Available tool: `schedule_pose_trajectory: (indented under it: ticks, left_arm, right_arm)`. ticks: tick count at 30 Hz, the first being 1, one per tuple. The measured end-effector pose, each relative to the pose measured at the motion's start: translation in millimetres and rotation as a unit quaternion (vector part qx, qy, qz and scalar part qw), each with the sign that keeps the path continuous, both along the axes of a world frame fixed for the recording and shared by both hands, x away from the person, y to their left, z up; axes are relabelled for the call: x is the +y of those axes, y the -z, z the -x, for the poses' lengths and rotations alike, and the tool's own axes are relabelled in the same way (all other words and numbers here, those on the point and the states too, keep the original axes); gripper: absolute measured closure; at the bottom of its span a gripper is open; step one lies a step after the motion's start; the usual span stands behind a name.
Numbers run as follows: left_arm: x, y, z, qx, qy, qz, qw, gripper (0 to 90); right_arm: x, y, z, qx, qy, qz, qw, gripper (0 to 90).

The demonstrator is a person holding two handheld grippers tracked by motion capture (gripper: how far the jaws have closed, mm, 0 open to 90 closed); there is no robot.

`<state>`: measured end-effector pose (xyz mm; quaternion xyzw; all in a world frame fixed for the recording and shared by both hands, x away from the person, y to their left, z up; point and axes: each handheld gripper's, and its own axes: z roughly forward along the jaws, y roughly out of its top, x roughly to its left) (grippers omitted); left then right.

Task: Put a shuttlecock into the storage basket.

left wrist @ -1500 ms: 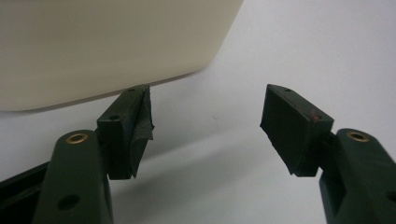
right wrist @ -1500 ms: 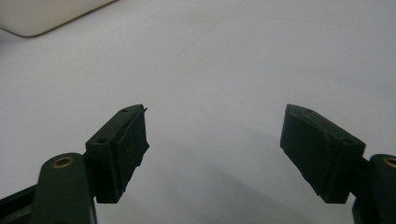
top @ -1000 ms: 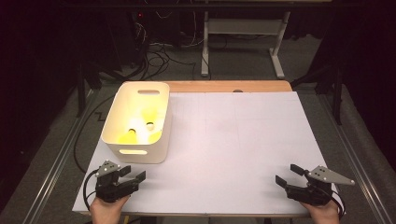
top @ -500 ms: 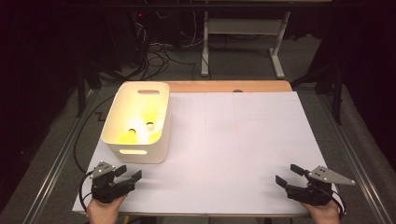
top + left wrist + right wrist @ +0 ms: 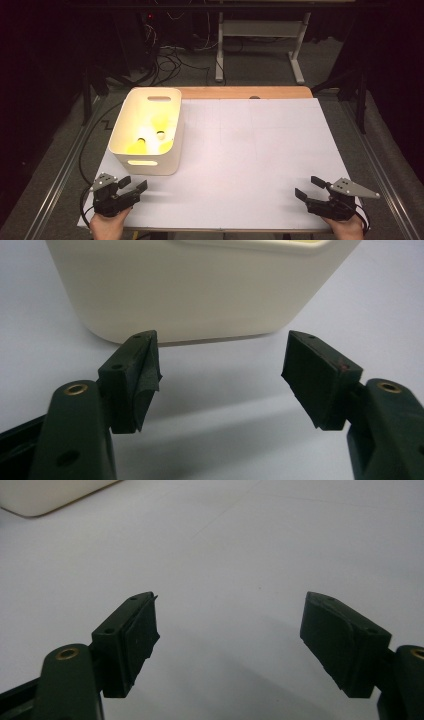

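**Near edge of the bench: left gripper lines up on the tub**

Down at the front of the bench (image 5: 250,150), both grippers sit low and wide apart. The left gripper (image 5: 131,185) is released, jaws spread with nothing between them, and it points straight at the cream tub (image 5: 145,162), which stands just ahead of it on the white sheet, close but not touching. From the left gripper view the tub's near wall (image 5: 200,290) spans the gap between the jaws, dead ahead. The tub's long axis runs away from the person, its short handle-slot end facing the left gripper. Yellow things (image 5: 137,146) lie inside on its floor; what they are I cannot tell.

Over on the far side, the right gripper (image 5: 307,189) is likewise released and empty, well apart from the tub, with bare sheet ahead of its jaws. Judging by that, the left hand is clearly the nearer one: a short push forward would meet the tub's near end.
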<state>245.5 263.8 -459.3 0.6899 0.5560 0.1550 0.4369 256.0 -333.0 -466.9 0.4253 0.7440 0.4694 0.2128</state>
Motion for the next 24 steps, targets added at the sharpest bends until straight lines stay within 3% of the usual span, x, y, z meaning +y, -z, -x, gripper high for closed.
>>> schedule_pose_trajectory:
  ticks: [24]
  left_arm:
    - [-1.5, -0.2, 0.1, -0.002, 0.010, 0.004, 0.9999, 31.9]
  right_arm:
    - [0.4, 0.6, -0.4, 0.004, -0.001, 0.002, 1.0000, 23.3]
